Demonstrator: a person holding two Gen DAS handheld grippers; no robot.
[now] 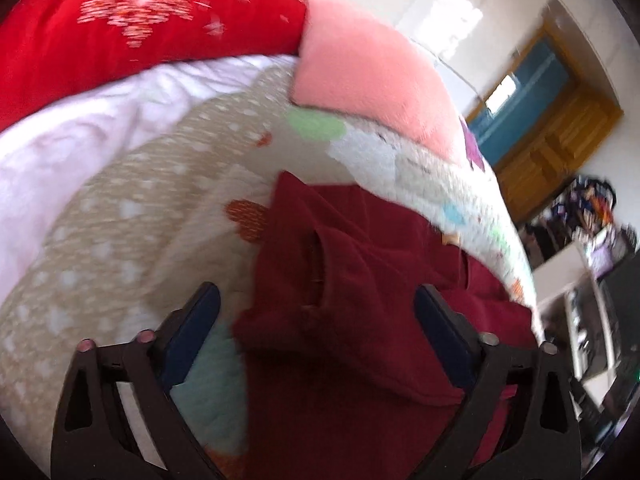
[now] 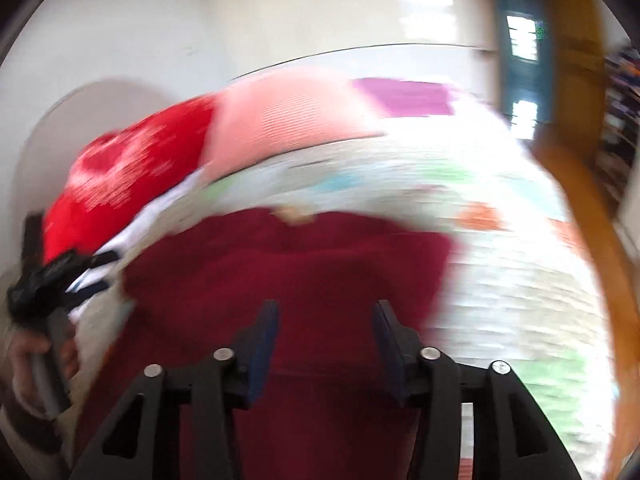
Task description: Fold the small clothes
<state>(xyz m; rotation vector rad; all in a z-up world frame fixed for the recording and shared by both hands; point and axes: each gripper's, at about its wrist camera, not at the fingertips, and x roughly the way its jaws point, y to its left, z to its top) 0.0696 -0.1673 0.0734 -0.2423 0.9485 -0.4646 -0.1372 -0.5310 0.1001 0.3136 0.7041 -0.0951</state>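
A dark red garment (image 1: 352, 280) lies crumpled on a patterned quilt (image 1: 132, 216). My left gripper (image 1: 316, 300) is open, its jaws wide apart above the garment's left part, holding nothing. In the right wrist view the same dark red garment (image 2: 304, 272) spreads under my right gripper (image 2: 326, 316), which is open with a moderate gap and empty. That view is blurred by motion. The left gripper (image 2: 92, 268) also shows at the far left of the right wrist view, held in a hand.
A bright red patterned blanket (image 1: 120, 16) and a pink folded cloth (image 1: 360, 72) lie at the far side of the bed, with a white sheet (image 1: 80, 120) beside them. A wooden door (image 1: 560, 128) and cluttered shelves (image 1: 580, 216) stand to the right.
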